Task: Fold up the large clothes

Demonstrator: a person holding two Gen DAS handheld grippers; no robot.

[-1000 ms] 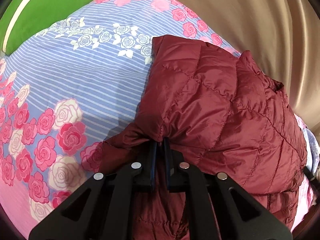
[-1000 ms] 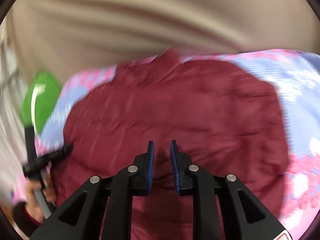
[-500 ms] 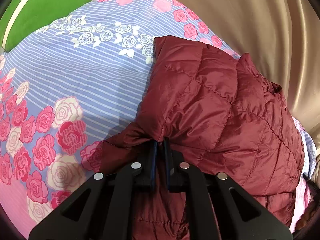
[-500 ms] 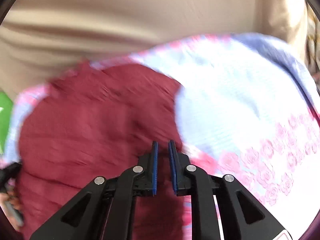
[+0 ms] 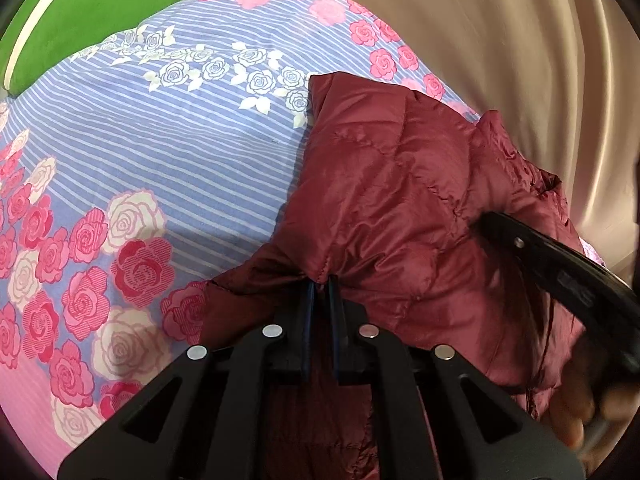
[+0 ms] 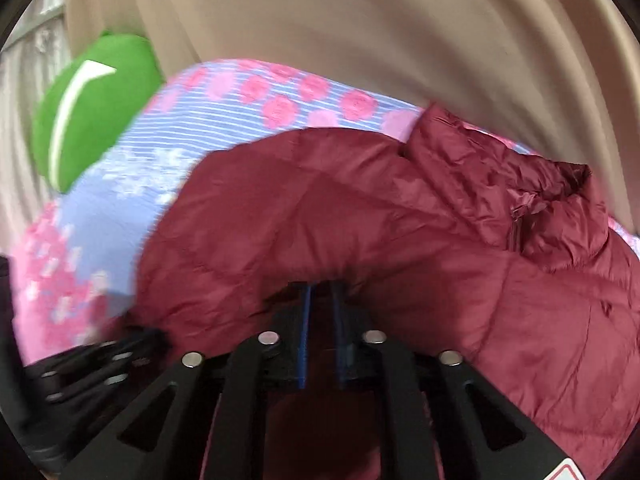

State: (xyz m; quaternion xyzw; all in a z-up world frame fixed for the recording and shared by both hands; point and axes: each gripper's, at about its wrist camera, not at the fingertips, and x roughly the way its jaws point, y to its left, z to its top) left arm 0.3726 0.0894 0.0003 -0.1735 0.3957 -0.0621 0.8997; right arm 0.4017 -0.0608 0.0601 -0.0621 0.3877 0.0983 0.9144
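A dark red quilted puffer jacket (image 5: 400,200) lies on a bed with a blue striped, pink rose sheet (image 5: 160,152). My left gripper (image 5: 320,286) is shut on a fold at the jacket's near edge. The right gripper shows in the left wrist view as a black arm pressing into the jacket from the right. In the right wrist view the right gripper (image 6: 322,290) is nearly closed with its tips pushed against a raised fold of the jacket (image 6: 400,240); whether it pinches fabric is hidden. The jacket's collar and zipper (image 6: 516,228) lie at the far right.
A green cushion with a white stripe (image 5: 80,4) sits at the bed's far left corner, also in the right wrist view (image 6: 92,108). A beige curtain (image 5: 500,40) hangs behind the bed. The left gripper's black body (image 6: 92,364) shows at lower left.
My right gripper swung back left from the bare sheet and pushed into the jacket near my left gripper. The left gripper kept its hold and barely moved.
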